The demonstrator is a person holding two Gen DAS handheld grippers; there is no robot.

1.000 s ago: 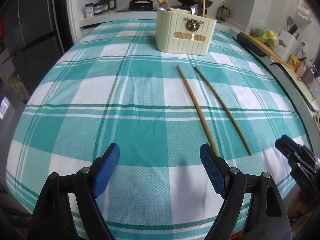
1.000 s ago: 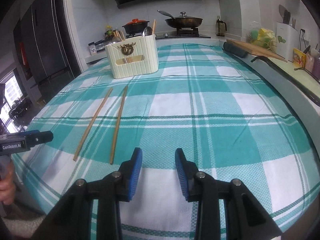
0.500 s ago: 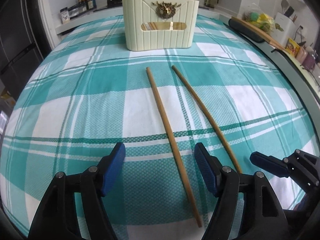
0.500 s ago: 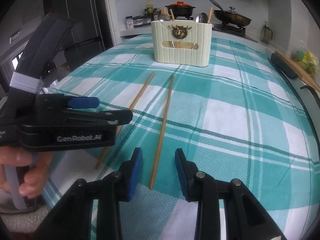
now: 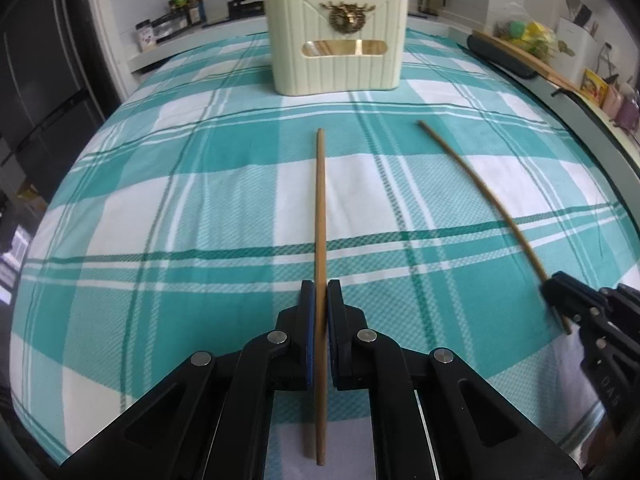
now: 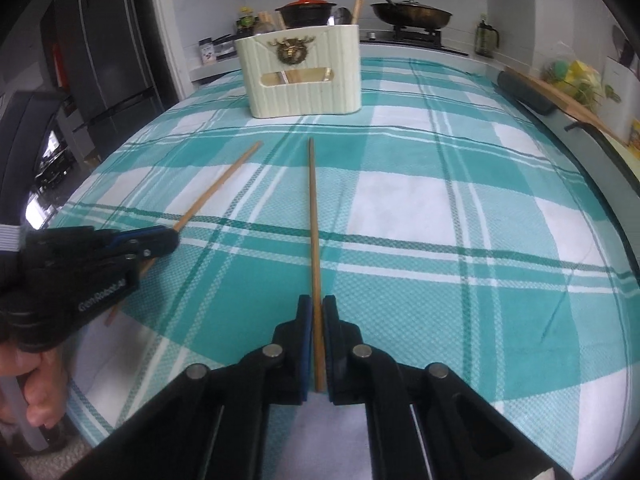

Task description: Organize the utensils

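now the left gripper (image 5: 319, 304) is clamping one chopstick (image 5: 320, 208) near its end, and the right gripper (image 6: 316, 320) is clamping the other chopstick (image 6: 313, 216); both are lying in front of the holder (image 5: 336, 42), so the long sticks are risking to swing and miss it.

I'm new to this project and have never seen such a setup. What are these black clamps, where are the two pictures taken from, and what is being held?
No robot: a person holds two hand-held clamps, each carrying a camera looking along its fingers. One picture is from the left gripper, shut on the left chopstick. The other is from the right gripper, shut on the right chopstick. Both chopsticks rest on a checked tablecloth. Behind stands a cream utensil holder.
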